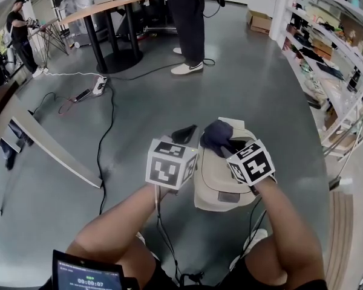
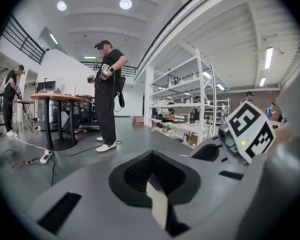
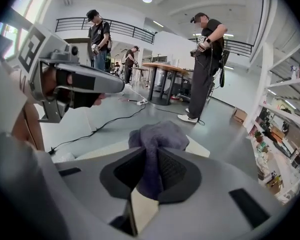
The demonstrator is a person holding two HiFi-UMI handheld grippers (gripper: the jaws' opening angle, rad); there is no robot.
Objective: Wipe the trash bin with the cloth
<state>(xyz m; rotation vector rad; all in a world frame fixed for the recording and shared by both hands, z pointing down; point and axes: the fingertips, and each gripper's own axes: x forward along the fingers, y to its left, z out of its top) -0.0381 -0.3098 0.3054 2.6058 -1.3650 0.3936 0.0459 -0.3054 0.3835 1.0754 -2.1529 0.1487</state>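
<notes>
Right gripper (image 3: 151, 170) pinches dark cloth (image 3: 157, 134); head view shows whole trash bin (image 1: 224, 189) beneath. Left gripper (image 2: 151, 180) jaws together, empty.

**Beige bin, dark cloth bunched at its far end**

A beige trash bin (image 1: 221, 189) with a rounded top is seen standing on the grey floor. A dark blue-grey cloth (image 3: 157, 134) is held crumpled over the bin's far end. One fold is pinched between the closed jaws of the right gripper (image 3: 152, 171).

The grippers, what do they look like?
Both the left gripper and right gripper have grey bodies, black ribbed fingers, and a white cube with black square markers. Thin black cables hang from them. The person's forearms are bare.
</notes>
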